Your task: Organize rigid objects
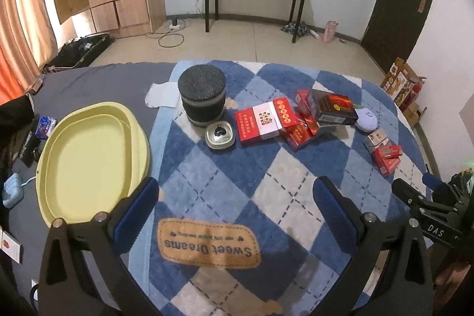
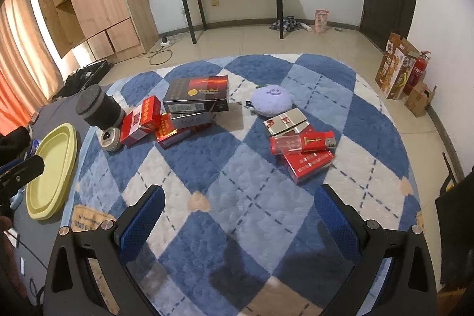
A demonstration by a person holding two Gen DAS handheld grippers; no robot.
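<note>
Meanwhile left gripper (image 1: 235,205) and right gripper (image 2: 238,212) gape wide, empty, above blanket (image 2: 237,168).

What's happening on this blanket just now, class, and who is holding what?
A person holds two grippers above a blue checked blanket, and both the left gripper and the right gripper are open and empty. Nothing has been picked up. Red boxes and a black box lie scattered beside a black cylinder. The yellow tray at the left holds nothing.
</note>
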